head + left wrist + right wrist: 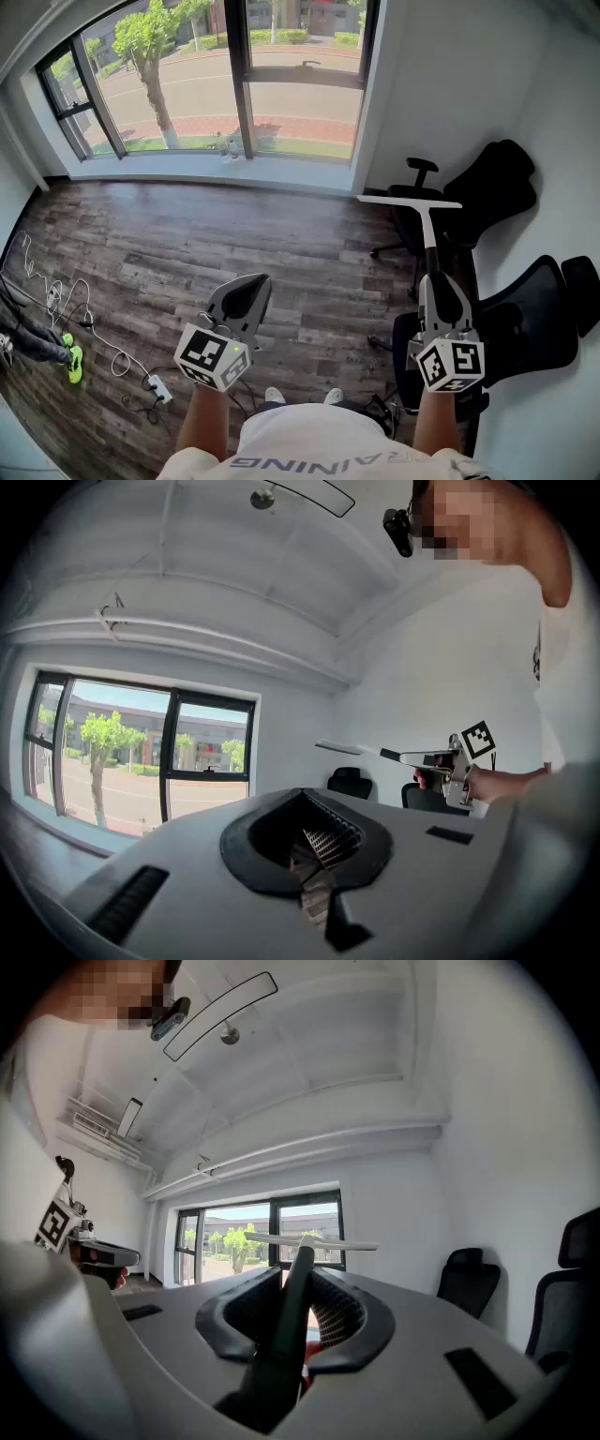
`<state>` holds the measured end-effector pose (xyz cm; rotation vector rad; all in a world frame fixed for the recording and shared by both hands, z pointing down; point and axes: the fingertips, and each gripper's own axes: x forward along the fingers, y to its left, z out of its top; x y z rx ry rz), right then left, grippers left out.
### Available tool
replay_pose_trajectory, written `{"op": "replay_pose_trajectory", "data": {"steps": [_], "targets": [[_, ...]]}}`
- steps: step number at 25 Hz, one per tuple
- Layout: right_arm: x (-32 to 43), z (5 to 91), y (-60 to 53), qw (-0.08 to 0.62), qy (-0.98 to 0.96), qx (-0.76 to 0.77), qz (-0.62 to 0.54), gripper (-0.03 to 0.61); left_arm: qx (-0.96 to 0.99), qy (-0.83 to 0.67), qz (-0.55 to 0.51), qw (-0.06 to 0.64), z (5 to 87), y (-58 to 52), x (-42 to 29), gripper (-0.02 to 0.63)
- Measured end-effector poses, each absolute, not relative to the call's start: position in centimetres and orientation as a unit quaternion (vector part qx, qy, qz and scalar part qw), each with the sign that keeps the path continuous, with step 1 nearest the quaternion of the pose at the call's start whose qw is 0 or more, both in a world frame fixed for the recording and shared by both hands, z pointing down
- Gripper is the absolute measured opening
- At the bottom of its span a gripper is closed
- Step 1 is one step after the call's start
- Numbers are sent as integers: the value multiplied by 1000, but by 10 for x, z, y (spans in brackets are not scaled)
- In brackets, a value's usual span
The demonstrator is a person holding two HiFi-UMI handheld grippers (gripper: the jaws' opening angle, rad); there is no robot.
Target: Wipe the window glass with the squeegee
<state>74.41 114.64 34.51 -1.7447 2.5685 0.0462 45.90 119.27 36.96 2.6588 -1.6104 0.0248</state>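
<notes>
Inside right hand-held gripper (298, 1309), T-shaped squeegee (313, 1240)

window (300, 84) ahead | chairs (497, 187) at right | cables (58, 287) left on floor (234, 253)

chairs: black chairs (492, 187) by wall (450, 94) | floor (187, 253): cables (56, 289) (far left)

In right tool (434, 275), squeegee (427, 217), blade up toward window (234, 75); left tool (251, 283) above wood floor (187, 253).
</notes>
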Motion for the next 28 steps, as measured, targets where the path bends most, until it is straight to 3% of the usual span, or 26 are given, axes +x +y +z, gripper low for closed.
{"op": "replay_pose_trajectory", "data": {"steps": [16, 28], "targets": [[746, 345, 1149, 32, 840, -542, 2, 100, 853, -522, 14, 10, 367, 1195, 468, 18], [785, 355, 1139, 50, 860, -508, -10, 100, 841, -541, 25, 6, 371, 1196, 513, 18]]}}
